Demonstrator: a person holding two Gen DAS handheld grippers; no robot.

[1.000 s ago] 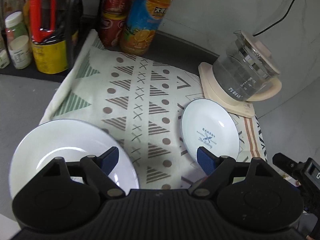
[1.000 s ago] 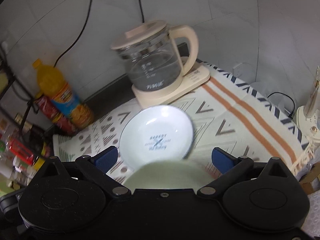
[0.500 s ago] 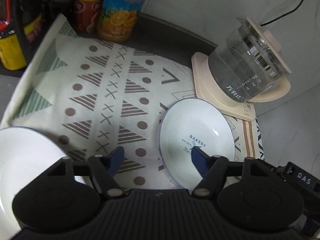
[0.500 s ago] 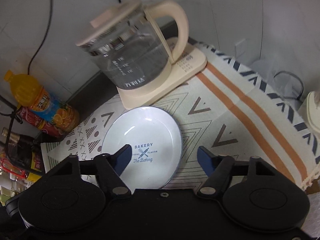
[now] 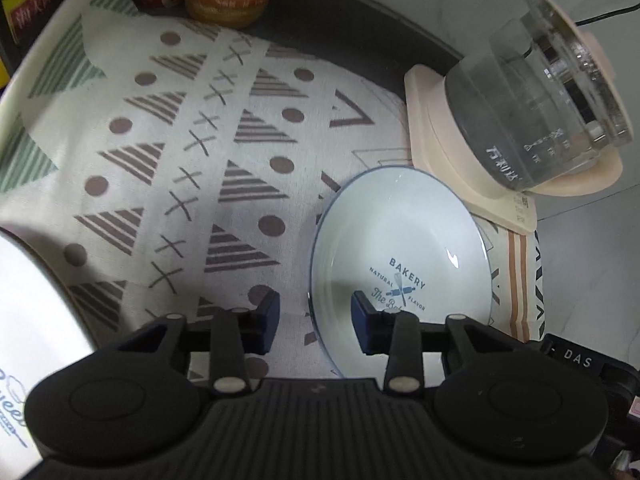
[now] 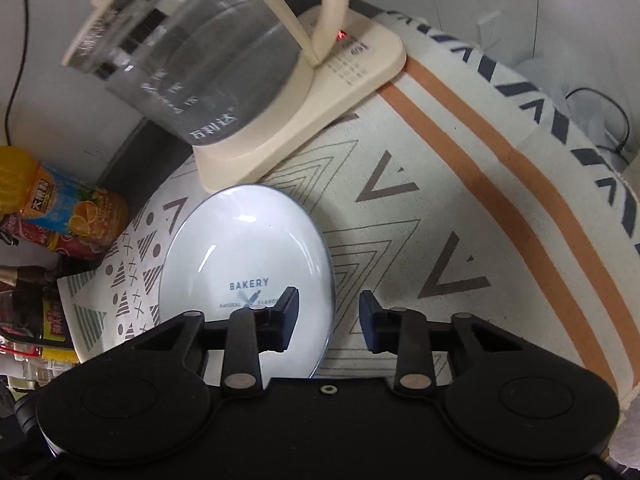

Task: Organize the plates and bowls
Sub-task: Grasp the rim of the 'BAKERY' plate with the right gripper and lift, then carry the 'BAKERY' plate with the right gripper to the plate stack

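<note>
White and round, a big plate peeks in at the far left edge of the left wrist view, on the patterned cloth. The left gripper is open with nothing in it; the left rim of the small plate sits between its fingers. This small plate says BAKERY and lies flat on the cloth, just beside the glass kettle on its cream base. The right gripper is open too, with the plate's right rim between its fingers.

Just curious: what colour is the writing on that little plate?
Dark blue on the white plate, reading BAKERY; clearest in the left wrist view.
</note>
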